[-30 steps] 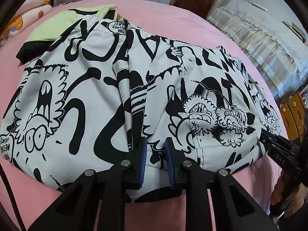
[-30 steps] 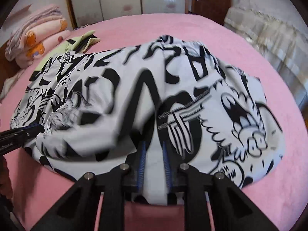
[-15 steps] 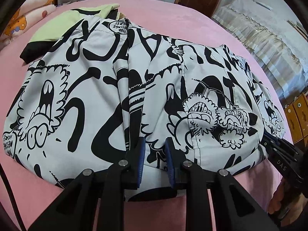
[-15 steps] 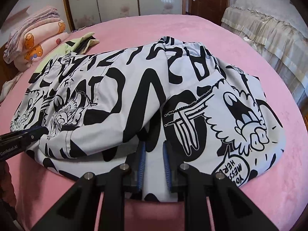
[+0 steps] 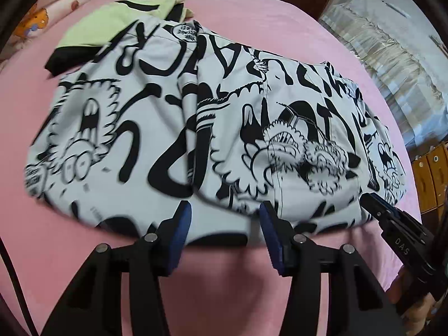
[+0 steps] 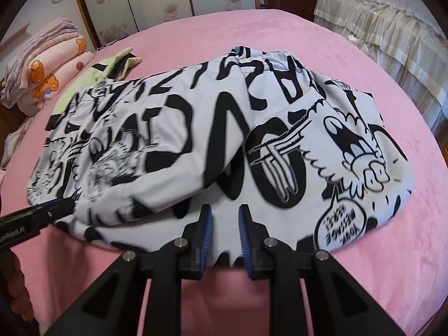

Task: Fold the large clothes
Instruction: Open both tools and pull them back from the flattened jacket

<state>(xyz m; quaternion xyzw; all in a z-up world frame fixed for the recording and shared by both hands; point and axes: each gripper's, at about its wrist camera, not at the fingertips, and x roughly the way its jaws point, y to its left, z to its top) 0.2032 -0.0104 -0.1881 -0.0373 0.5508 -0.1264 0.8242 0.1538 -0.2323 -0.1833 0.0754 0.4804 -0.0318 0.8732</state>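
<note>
Graffiti-print garment (image 5: 212, 128), white with black cartoon lettering, lies doubled over on the pink bed cover (image 5: 224, 266), its near hem toward both cameras. A yellow-green and black garment (image 5: 92, 30) lies partly under its far-left corner; folded blankets (image 6: 42, 64) sit at the bed's edge.

Left gripper (image 5: 225, 224) sits at the near hem with fingers spread wide and nothing between them. Right gripper (image 6: 225, 224) sits at the same hem, fingers parted by a narrow gap; cloth shows between them, but the pads do not appear pressed on it.

Judged step: release after laying a fold flat. The next move calls for regripping an outer edge, both grippers together, and carrying it across without dragging the lower layer.
</note>
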